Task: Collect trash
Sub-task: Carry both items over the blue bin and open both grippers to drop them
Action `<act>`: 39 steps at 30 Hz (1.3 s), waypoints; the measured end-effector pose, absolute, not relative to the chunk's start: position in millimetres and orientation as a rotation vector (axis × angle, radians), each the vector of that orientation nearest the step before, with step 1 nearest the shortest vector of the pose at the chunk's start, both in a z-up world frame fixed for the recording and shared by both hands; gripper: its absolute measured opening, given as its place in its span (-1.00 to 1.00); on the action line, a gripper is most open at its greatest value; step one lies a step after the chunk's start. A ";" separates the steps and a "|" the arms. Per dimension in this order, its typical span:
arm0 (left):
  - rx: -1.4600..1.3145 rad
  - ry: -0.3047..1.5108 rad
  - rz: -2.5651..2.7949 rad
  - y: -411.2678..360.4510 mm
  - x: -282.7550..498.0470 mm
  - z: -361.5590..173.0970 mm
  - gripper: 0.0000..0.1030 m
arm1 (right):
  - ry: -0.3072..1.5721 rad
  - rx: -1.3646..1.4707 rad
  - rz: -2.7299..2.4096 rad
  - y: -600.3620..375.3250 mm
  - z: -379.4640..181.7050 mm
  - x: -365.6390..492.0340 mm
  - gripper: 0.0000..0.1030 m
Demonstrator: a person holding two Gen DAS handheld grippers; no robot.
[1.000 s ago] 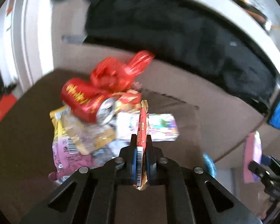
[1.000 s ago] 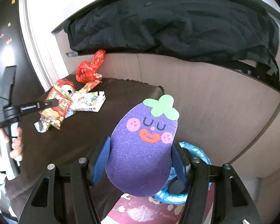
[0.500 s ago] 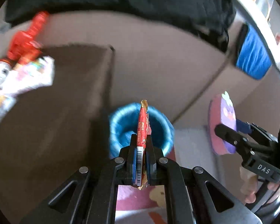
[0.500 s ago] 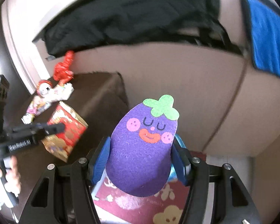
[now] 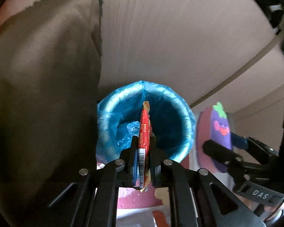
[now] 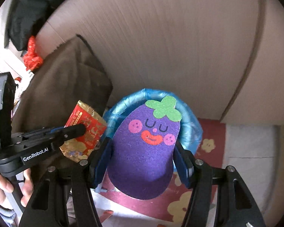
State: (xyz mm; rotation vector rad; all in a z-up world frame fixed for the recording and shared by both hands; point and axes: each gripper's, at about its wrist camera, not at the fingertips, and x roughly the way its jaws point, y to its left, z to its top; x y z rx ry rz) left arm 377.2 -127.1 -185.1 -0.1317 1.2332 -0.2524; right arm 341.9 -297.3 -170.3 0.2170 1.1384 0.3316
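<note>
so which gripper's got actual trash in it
The left gripper: its fingers pinch a red and gold snack wrapper edge-on above the blue-lined bin. The right gripper holds a purple felt eggplant instead.

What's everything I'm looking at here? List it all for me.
snack wrapper: one, red and gold, pinched in the left gripper beside the bin
trash bin: one, blue liner, on the floor below the wrapper
eggplant cutout: one, purple with green top, between the right gripper's fingers
brown cover: one, draped left of the bin
red bag: one, far end of the brown cover
black cloth: one, upper left
floor mat: one, red with yellow flowers, under the bin
left gripper: one, black
right gripper: one, black with blue pads
hand: one, on the left gripper's handle
</note>
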 end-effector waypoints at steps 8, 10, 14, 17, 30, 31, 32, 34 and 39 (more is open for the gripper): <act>-0.168 1.247 -0.248 -119.2 393.5 -188.9 -0.31 | 1.192 0.308 0.334 -295.4 -207.3 366.5 0.25; -0.162 1.252 -0.252 -119.2 392.2 -187.5 -0.31 | 1.199 0.305 0.335 -293.9 -209.1 366.7 0.27; -0.133 1.245 -0.241 -121.5 391.3 -183.8 -0.31 | 1.202 0.275 0.324 -290.4 -209.7 367.6 0.27; -0.138 1.230 -0.252 -120.0 386.1 -172.8 -0.31 | 1.210 0.265 0.320 -284.0 -209.1 374.4 0.27; -0.153 1.098 -0.304 -98.1 360.9 -110.0 -0.31 | 1.107 0.325 0.385 -275.7 -196.6 366.3 0.29; -0.156 1.094 -0.308 -96.6 359.6 -108.0 -0.31 | 1.144 0.359 0.415 -274.1 -197.0 367.8 0.29; -0.161 1.090 -0.312 -94.1 358.0 -105.9 -0.31 | 1.167 0.375 0.431 -272.2 -196.1 368.1 0.29; -0.170 1.085 -0.318 -89.7 355.0 -102.8 -0.31 | 1.150 0.305 0.395 -265.7 -188.8 365.0 0.29; -0.182 1.076 -0.330 -79.1 347.4 -96.3 -0.31 | 1.014 0.130 0.312 -250.5 -168.9 354.1 0.30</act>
